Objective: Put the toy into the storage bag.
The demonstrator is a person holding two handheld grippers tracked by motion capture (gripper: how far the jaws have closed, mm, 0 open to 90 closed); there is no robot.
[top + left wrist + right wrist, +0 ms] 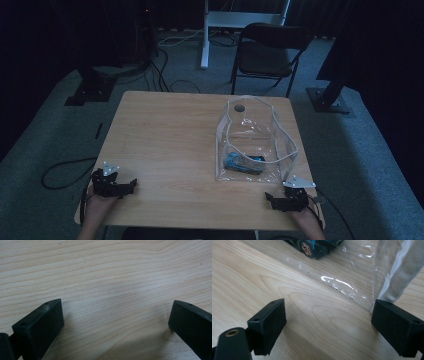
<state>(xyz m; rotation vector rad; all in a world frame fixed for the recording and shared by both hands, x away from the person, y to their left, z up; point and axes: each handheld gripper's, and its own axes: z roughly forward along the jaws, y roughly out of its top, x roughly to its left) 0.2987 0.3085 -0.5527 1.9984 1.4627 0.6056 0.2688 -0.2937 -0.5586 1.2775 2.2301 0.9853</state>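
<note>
Bag (pixel 252 137), clear plastic with a white edge, stands on the right half of the table (pixel 165 145), its near bottom edge not far from the table's front. Inside it, low at the near side, lies a blue toy car (pixel 242 163) on the bag's floor. In the right gripper view the car (pixel 314 246) shows at the top with a copper-coloured wheel, behind the bag's clear wall (pixel 342 270).

Right gripper (pixel 284 199) rests at the near right corner of the table, held in a hand (pixel 306 222), just beside the bag's near right corner but not gripping it. Its jaws stand wide apart, with bare wood between them; the right jaw sits close against the bag's corner, though I cannot tell whether it touches.

Left gripper (pixel 120 186) rests at the near left corner of the table, well apart from the bag. Its jaws are also spread wide over bare wood (pixel 112 290), holding nothing.

Beyond the table, a dark chair (pixel 267 52) stands on the carpet.
</note>
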